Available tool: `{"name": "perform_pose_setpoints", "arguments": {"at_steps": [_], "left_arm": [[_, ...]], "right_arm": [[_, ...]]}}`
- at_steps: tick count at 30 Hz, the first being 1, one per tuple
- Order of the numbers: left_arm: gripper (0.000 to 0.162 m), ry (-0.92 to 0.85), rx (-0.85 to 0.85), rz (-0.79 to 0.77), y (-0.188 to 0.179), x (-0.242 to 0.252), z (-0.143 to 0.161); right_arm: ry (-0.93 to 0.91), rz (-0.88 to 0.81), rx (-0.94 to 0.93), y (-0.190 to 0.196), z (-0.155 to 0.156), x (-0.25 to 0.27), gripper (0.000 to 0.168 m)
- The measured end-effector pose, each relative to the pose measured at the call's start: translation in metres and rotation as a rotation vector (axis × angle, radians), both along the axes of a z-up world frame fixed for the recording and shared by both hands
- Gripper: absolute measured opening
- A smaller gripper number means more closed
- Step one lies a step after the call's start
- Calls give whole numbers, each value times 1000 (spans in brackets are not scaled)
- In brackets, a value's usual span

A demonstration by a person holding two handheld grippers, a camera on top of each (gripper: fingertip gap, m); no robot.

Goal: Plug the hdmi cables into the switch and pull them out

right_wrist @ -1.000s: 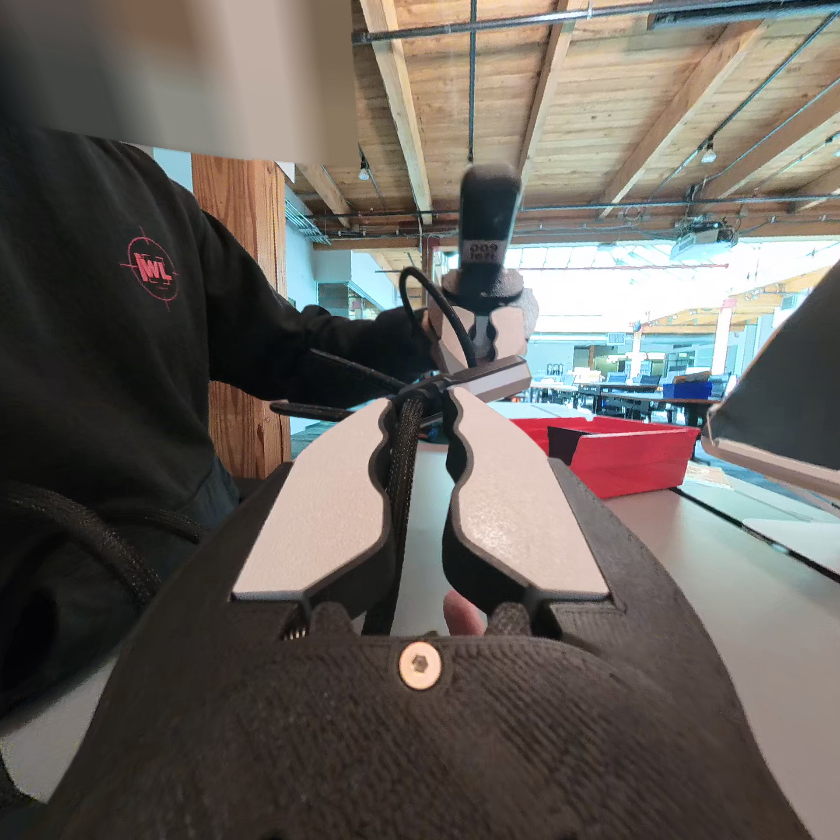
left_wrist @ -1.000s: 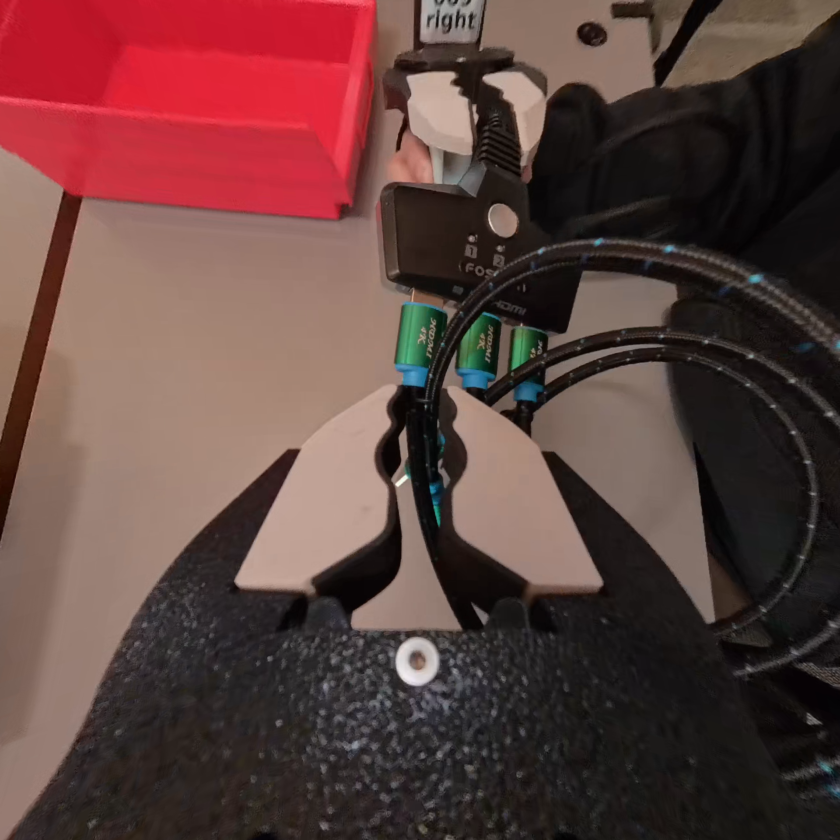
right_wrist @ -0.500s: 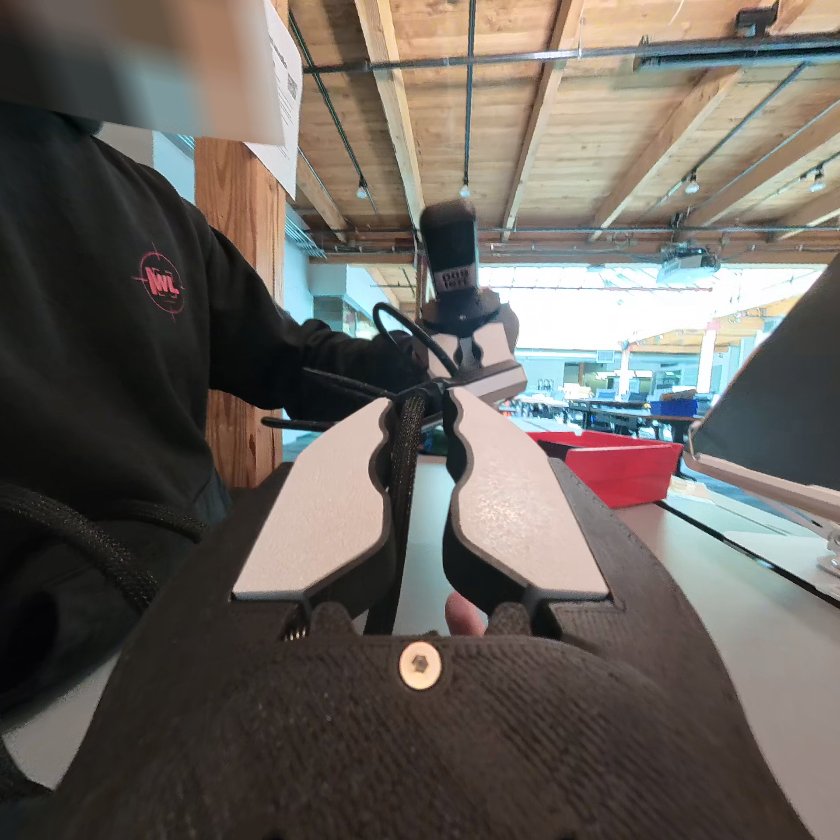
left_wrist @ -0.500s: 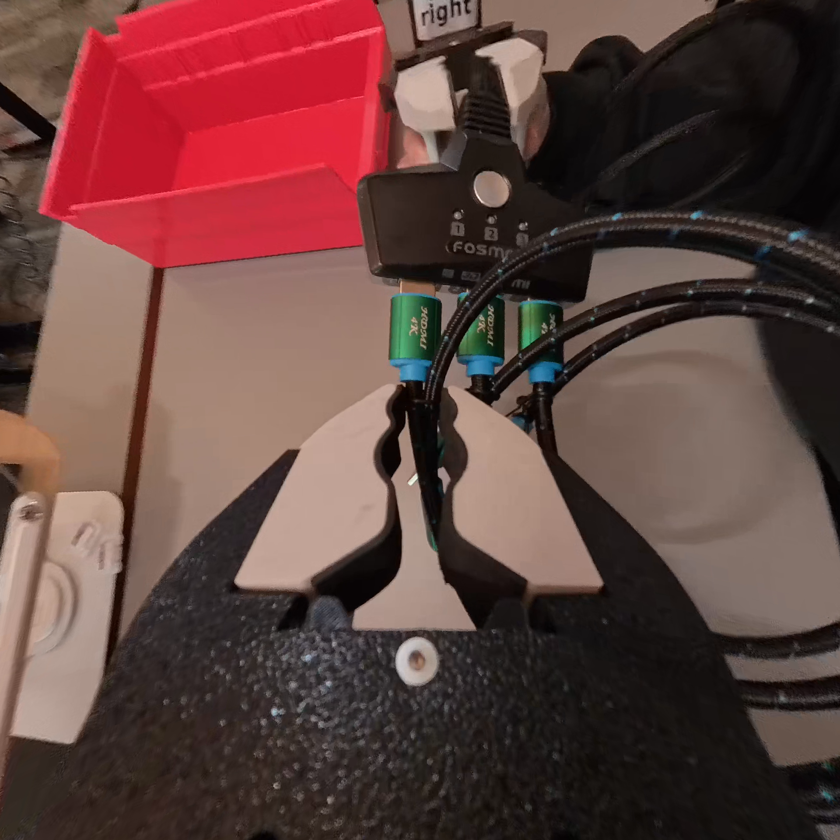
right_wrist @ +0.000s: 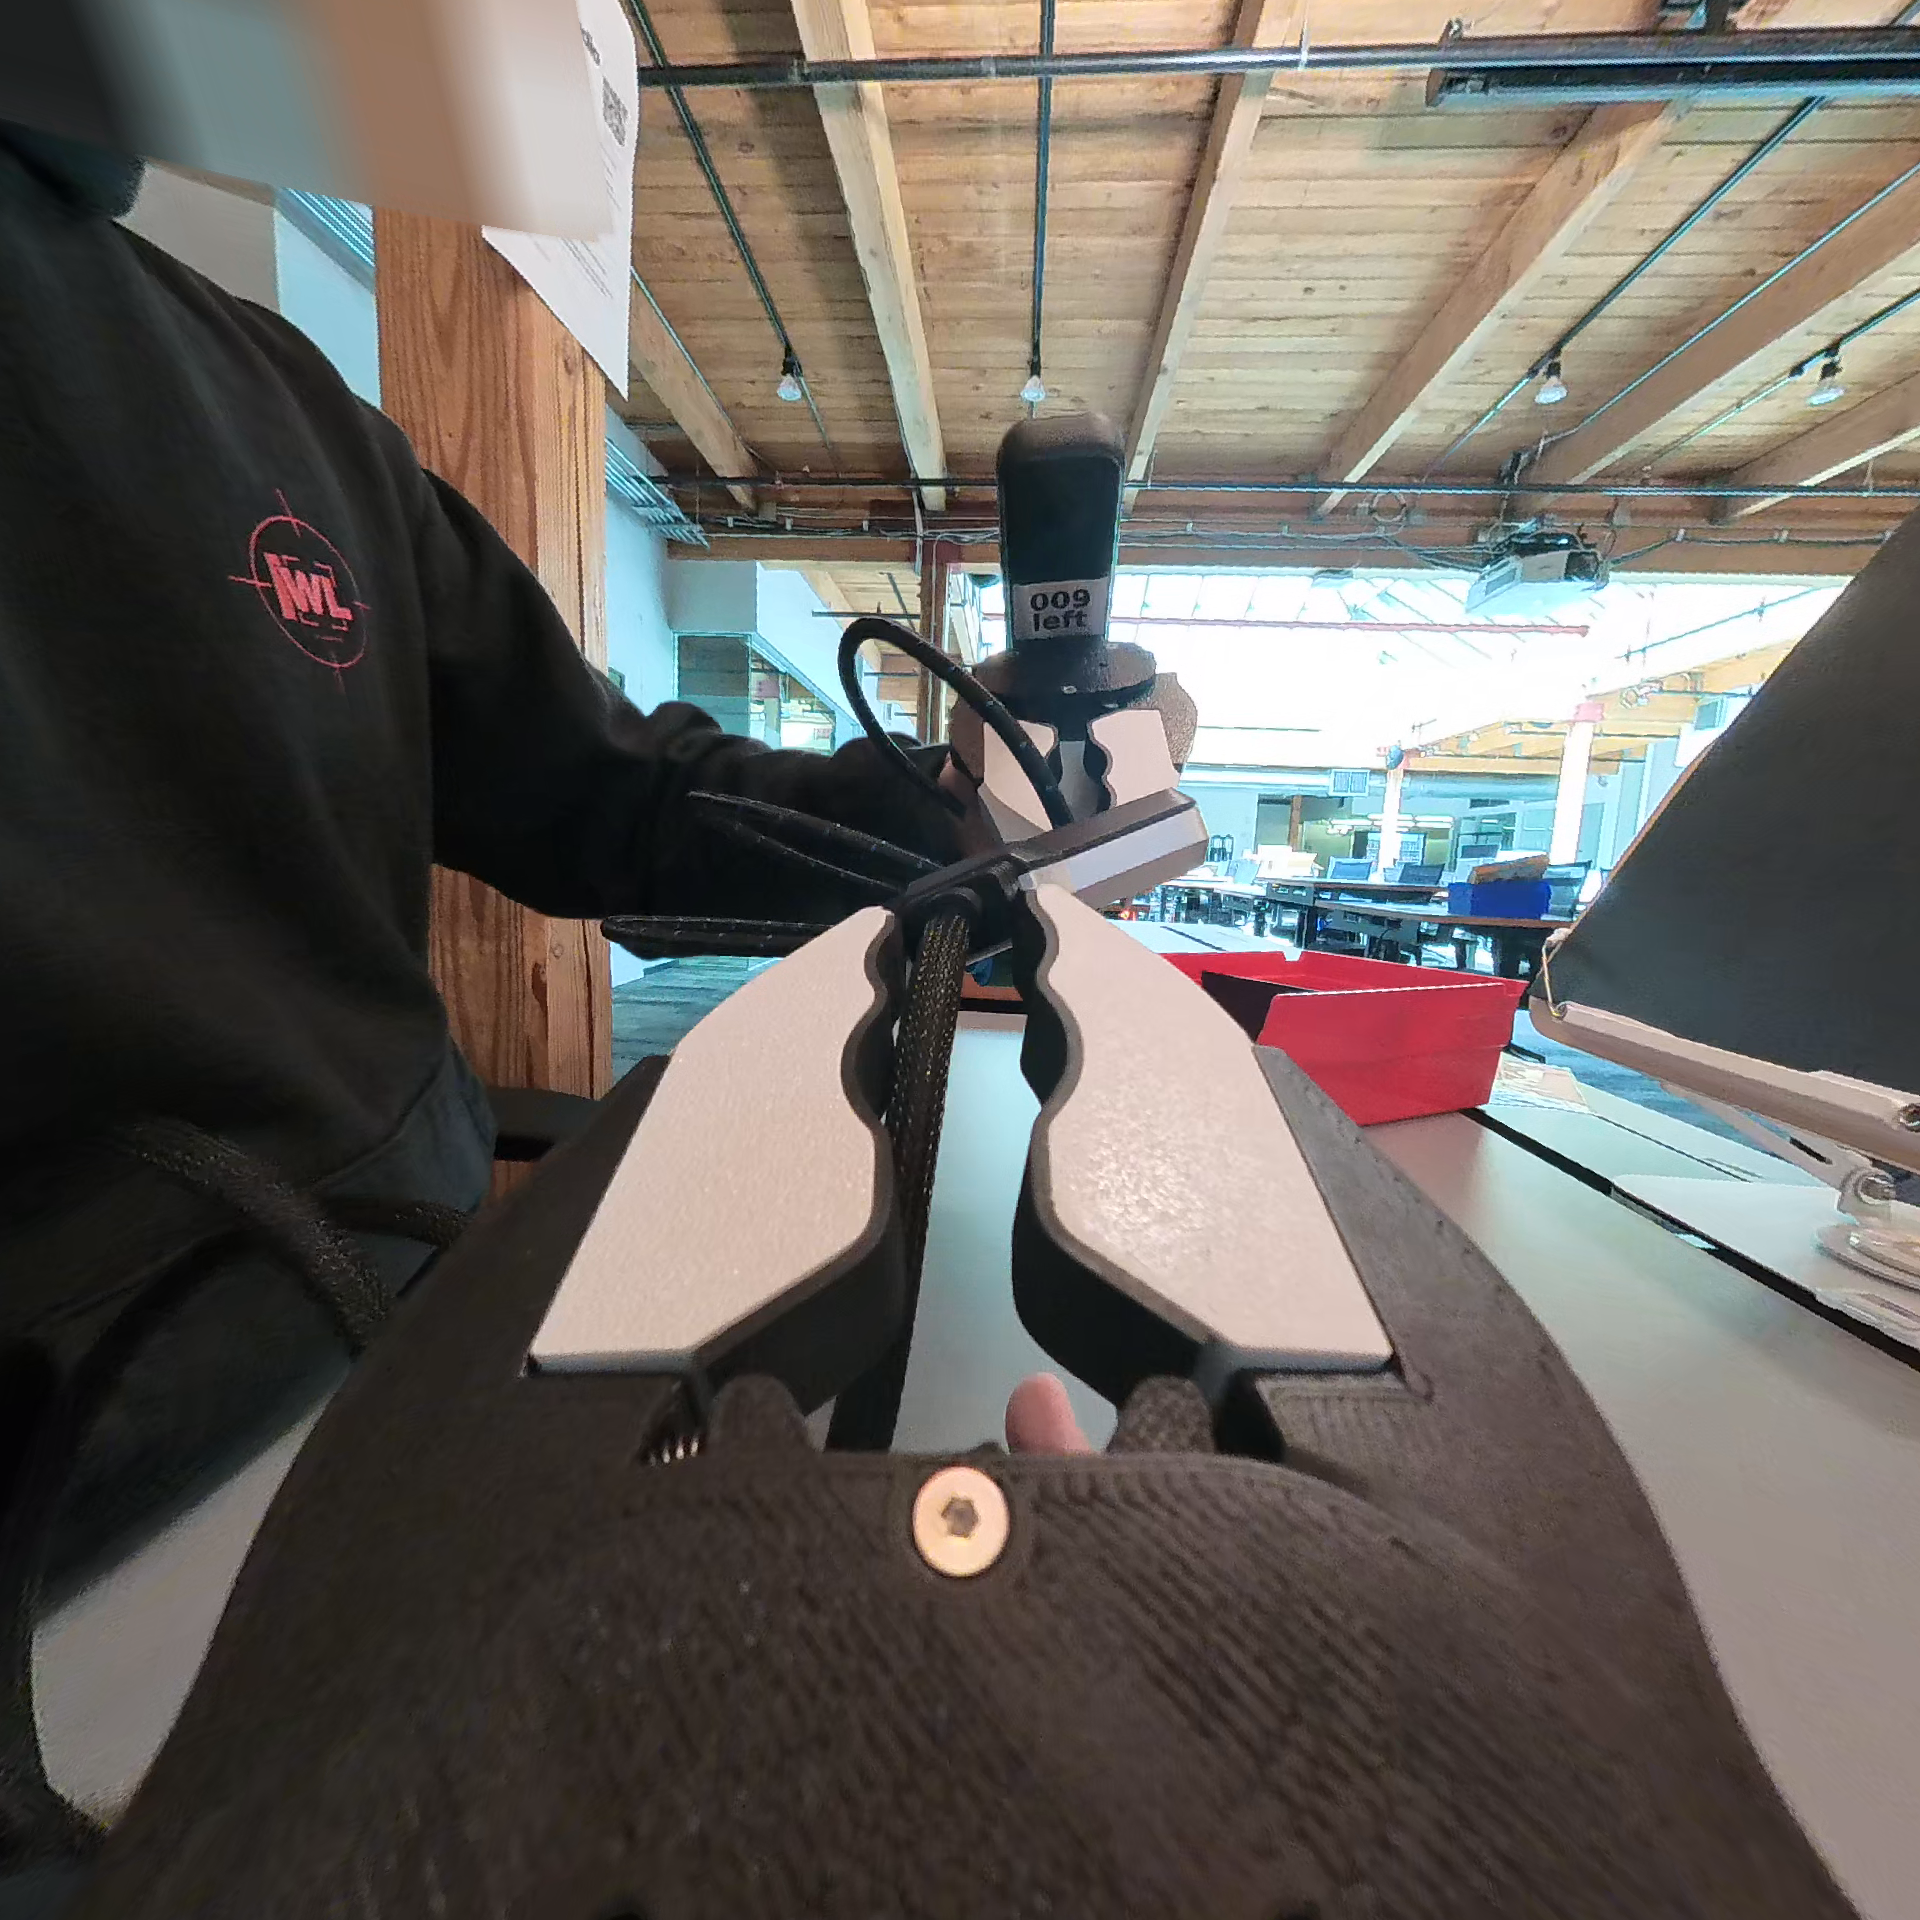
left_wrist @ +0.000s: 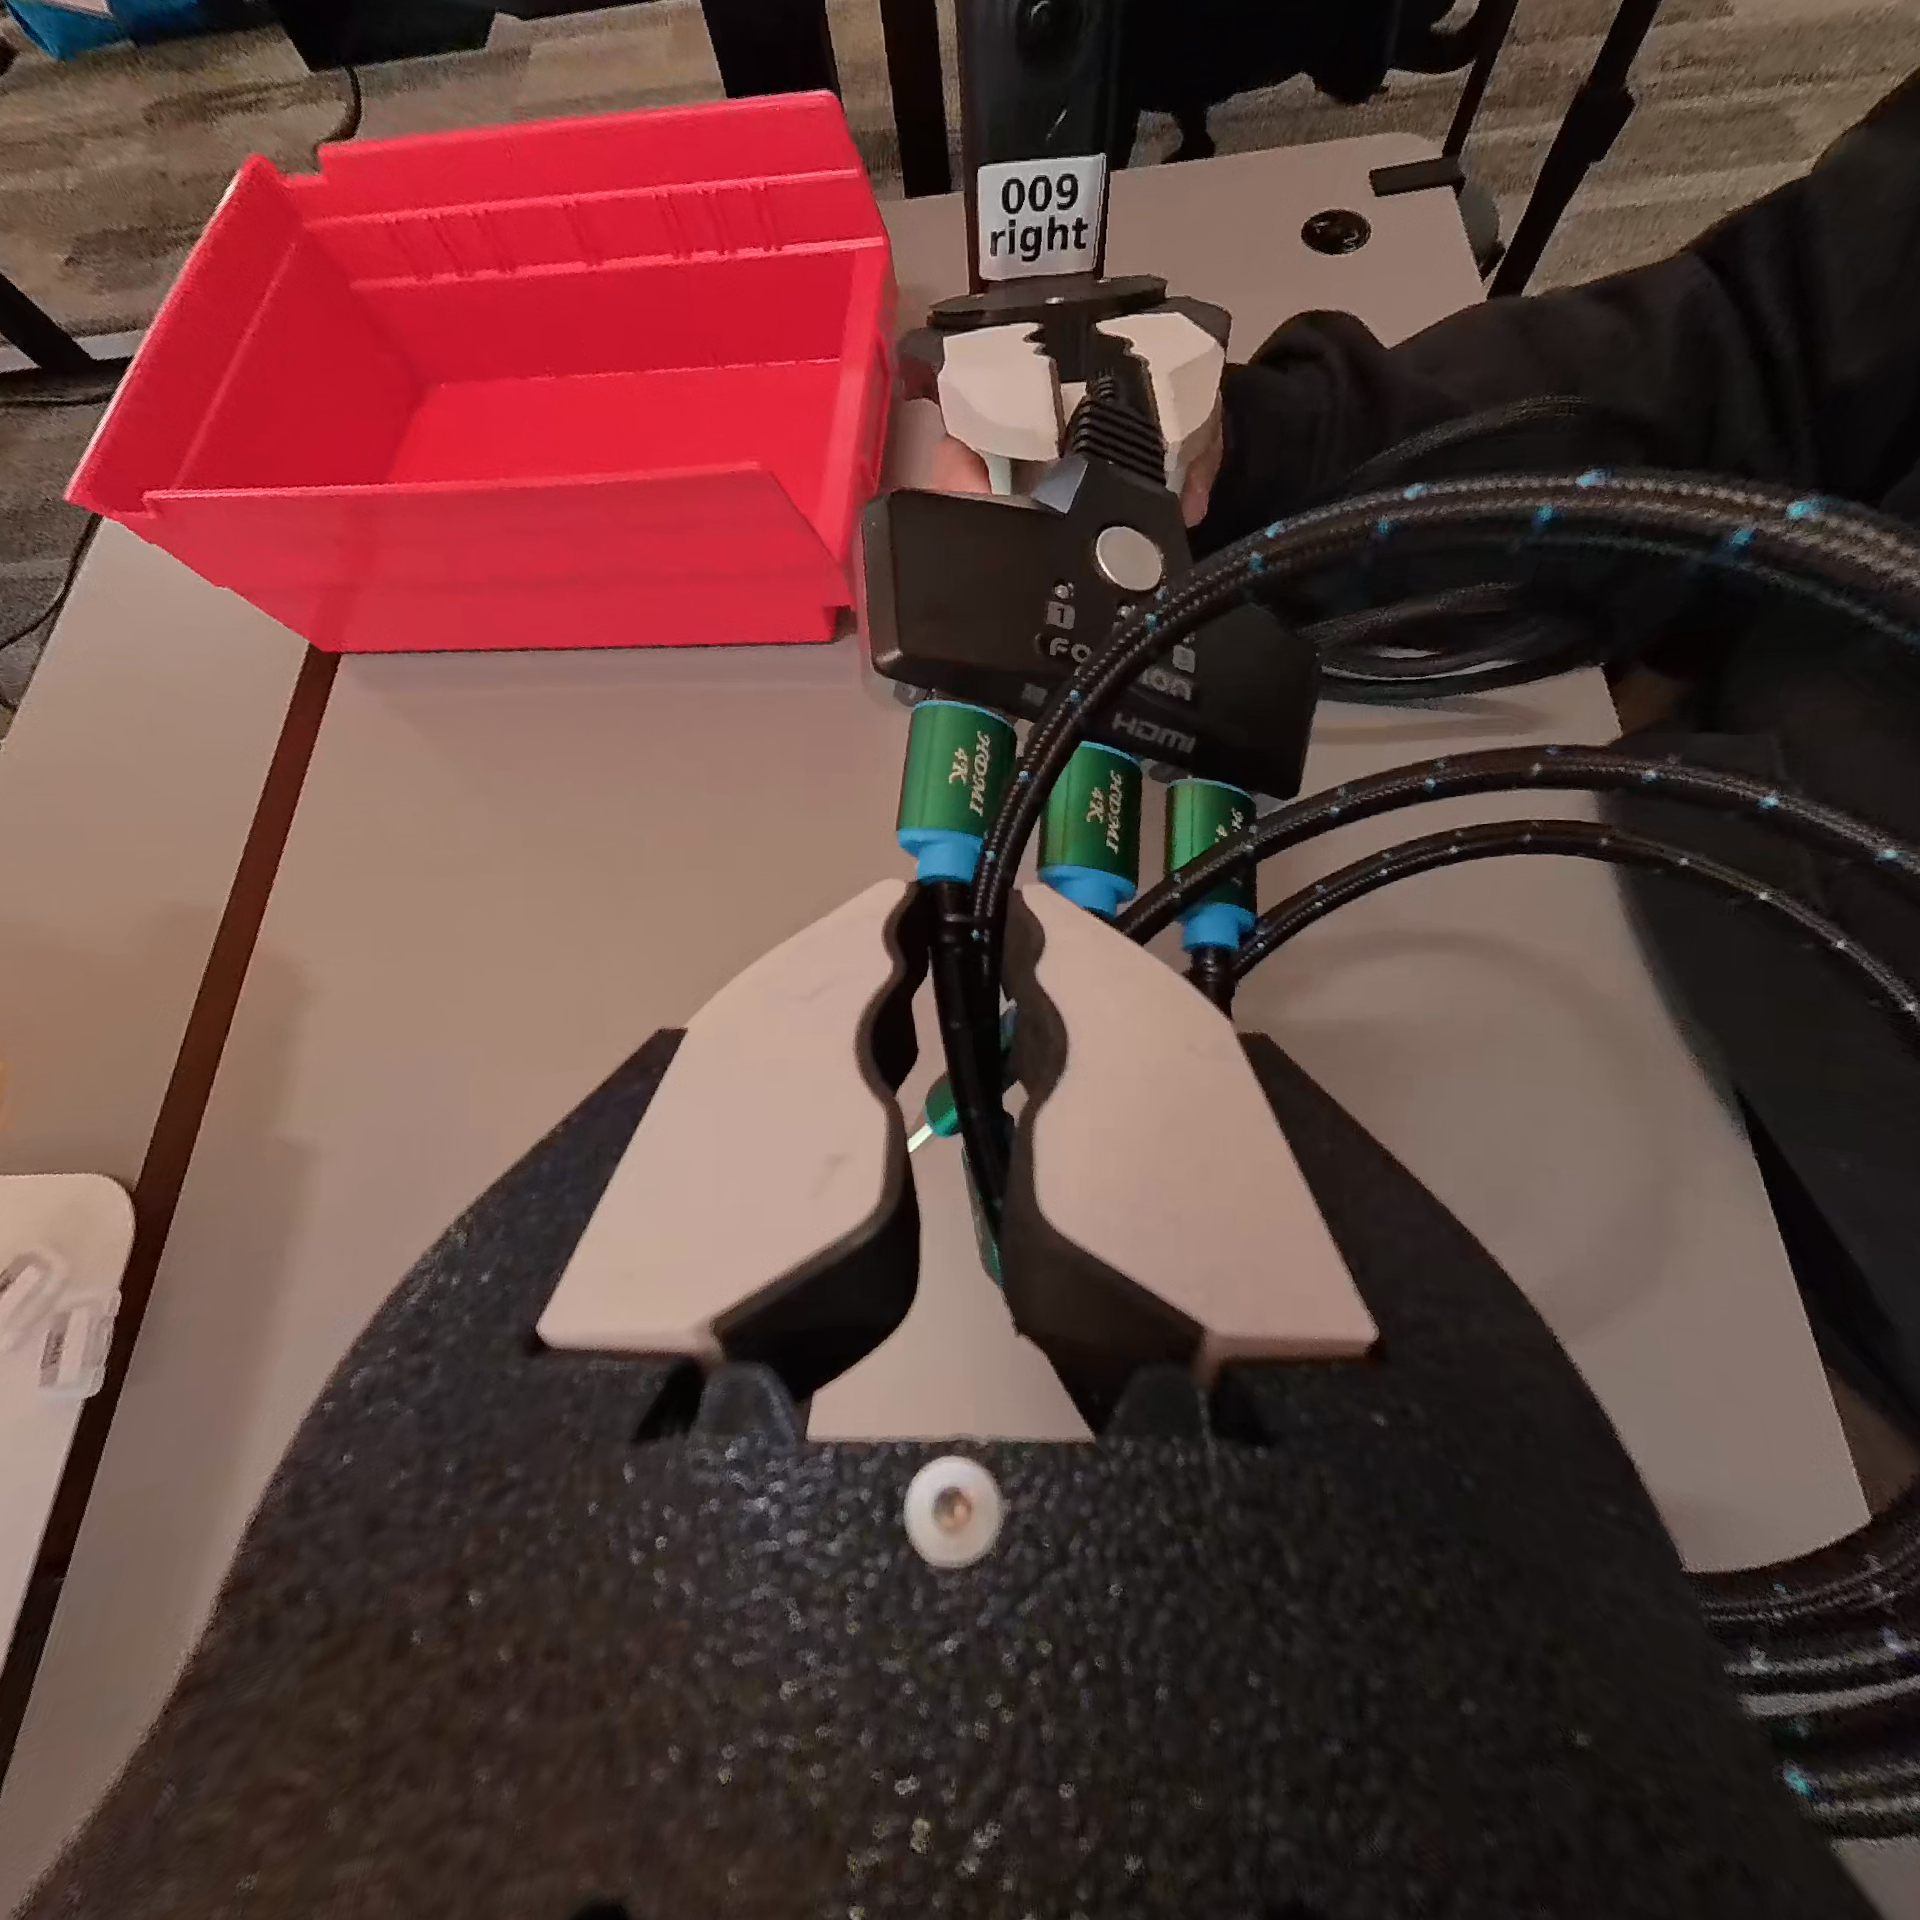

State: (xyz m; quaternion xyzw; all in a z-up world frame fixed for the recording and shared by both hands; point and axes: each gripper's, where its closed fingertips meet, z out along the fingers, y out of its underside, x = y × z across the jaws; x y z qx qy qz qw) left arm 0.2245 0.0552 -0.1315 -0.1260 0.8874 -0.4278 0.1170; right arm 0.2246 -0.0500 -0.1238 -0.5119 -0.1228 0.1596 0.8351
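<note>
Switch up off the table, tilted, just beside the red bin, with three green plugs seated along its near edge: left plug, middle plug, right plug. Right gripper clamped on the ribbed neck of the switch's own lead, not on the body. Left gripper closed on the cable just behind the left plug's blue collar, not on the plug shell.

Looks like the start of a pull-out on the left plug.

Likely troubles from here:
- Pulling by the cable rather than the shell loads the collar joint; may slip through the jaws or strain the wire instead of freeing the plug.
- Holding only the neck of the lead lets the switch swing or twist under the pull; could bend the plug sideways in its port.
- Braided loop crosses the switch face and runs down to the jaw tips; cannot tell whether pinched too. If so, drags the loop along and tugs the other plugs.
- Spare plug below the jaw gap may snag.

Best kept straight, in line with the port.
</note>
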Motion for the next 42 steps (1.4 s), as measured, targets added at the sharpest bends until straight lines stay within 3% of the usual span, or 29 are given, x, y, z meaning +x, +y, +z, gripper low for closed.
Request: {"name": "perform_pose_setpoints", "arguments": {"at_steps": [10, 12, 14, 18, 20, 22, 26, 30, 33, 36, 39, 42], "left_arm": [[20, 67, -23, 34, 1, -15, 13], [48, -15, -124, 152, 9, -3, 43], [63, -174, -268, 288, 31, 8, 91], [56, -642, -560, 565, 112, -4, 200], [50, -763, -525, 608, 132, -17, 215], [51, -753, -410, 638, 138, -18, 198], [55, -606, -290, 614, 125, -15, 131], [54, -521, -345, 624, 117, -17, 89], [52, -466, -413, 621, 108, -17, 69], [52, -443, -427, 613, 99, -14, 52], [52, -438, -411, 612, 94, -12, 40], [52, -419, -401, 595, 90, -15, 30]], "right_arm": [[-34, 14, 34, -1, 13, -6, 20], [-51, -10, 62, -9, 26, -5, 20], [-95, -78, 43, -17, 37, -1, 20], [-244, -270, -28, -39, 73, 22, 20], [-308, -400, -40, -53, 102, 44, 20], [-368, -570, -40, -70, 134, 75, 20], [-459, -1002, 6, -116, 197, 148, 20], [-516, -1454, 23, -156, 210, 208, 20], [-494, -1661, 11, -170, 177, 239, 20], [-432, -1765, -122, -161, 113, 257, 20], [-550, -1758, -391, -137, 49, 257, 20], [-584, -1742, -487, -133, 23, 246, 20]]}}
